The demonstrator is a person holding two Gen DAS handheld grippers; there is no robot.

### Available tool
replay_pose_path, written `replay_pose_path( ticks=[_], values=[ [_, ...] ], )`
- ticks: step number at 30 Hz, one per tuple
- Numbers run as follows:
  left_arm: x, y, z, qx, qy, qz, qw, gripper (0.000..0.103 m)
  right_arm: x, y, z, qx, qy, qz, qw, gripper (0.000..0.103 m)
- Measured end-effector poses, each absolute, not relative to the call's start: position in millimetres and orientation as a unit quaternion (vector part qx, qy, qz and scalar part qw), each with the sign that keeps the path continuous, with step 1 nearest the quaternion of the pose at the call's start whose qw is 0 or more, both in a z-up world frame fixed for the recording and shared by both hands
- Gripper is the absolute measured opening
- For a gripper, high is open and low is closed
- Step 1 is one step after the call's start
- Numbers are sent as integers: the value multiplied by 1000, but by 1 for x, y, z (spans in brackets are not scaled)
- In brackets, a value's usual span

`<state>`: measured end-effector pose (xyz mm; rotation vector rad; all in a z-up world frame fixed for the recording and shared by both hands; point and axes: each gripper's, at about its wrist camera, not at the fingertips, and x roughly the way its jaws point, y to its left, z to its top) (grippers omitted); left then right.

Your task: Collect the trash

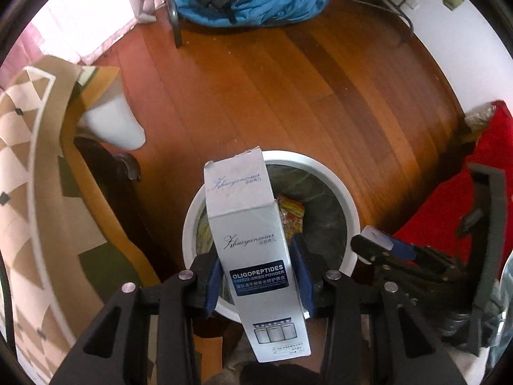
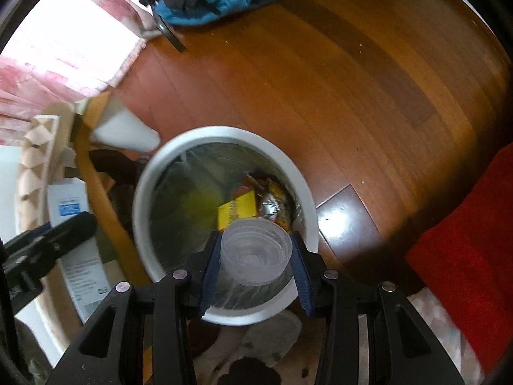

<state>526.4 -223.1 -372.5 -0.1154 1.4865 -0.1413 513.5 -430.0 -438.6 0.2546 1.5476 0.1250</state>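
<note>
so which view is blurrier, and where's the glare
The right wrist view is blurrier: the white round bin's rim smears, and glare blows out the pink curtain and a patch of the wooden floor. The left wrist view is sharp: print on the silver carton reads clearly.

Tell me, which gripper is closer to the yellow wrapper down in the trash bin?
Hard to tell; maybe the right. The right gripper holds a clear cup directly over the yellow wrapper; the left gripper holds its box beside it.

Both wrist cameras look steeply down along their fingers, close above the white bin (image 1: pixel 349 211). They share the bin (image 2: pixel 141 192) and the wooden floor (image 1: pixel 288 96).
</note>
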Motion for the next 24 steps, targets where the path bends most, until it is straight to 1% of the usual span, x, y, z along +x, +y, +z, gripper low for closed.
replay_pose_path(
  ticks=[2,4,5,6,7,8,9,11,12,13,17,21,24],
  values=[
    [526,-219,-377,-56,679,-57,729,38,518,-426,-451,108,704,56,700,44],
    [522,-214,-377,-64,681,-55,727,45,521,-418,-460,96,708,56,697,44],
    [524,-209,-377,-66,679,-47,729,59,523,-413,-463,91,712,54,694,44],
    [523,-206,-376,-69,676,-40,732,83,524,-409,-466,87,714,54,693,44],
    [521,-203,-374,-72,675,-37,733,94,524,-406,-467,83,716,53,692,52],
    [518,-200,-371,-75,673,-31,735,103,524,-405,-469,82,718,51,690,66],
    [515,-198,-368,-73,672,-25,737,103,524,-404,-468,86,718,52,689,72],
    [510,-195,-364,-64,667,-13,742,103,523,-401,-466,78,716,48,692,96],
    [508,-193,-361,-63,665,-12,744,103,522,-399,-463,71,717,45,692,101],
    [504,-192,-355,-61,661,-7,748,103,521,-399,-460,66,717,42,692,103],
    [487,-186,-338,-50,648,9,760,103,511,-399,-441,44,713,28,699,103],
    [467,-183,-316,-40,635,22,771,103,497,-403,-410,29,703,21,710,103],
    [446,-180,-288,-40,619,28,784,103,481,-404,-377,30,691,25,721,103]
  ],
)
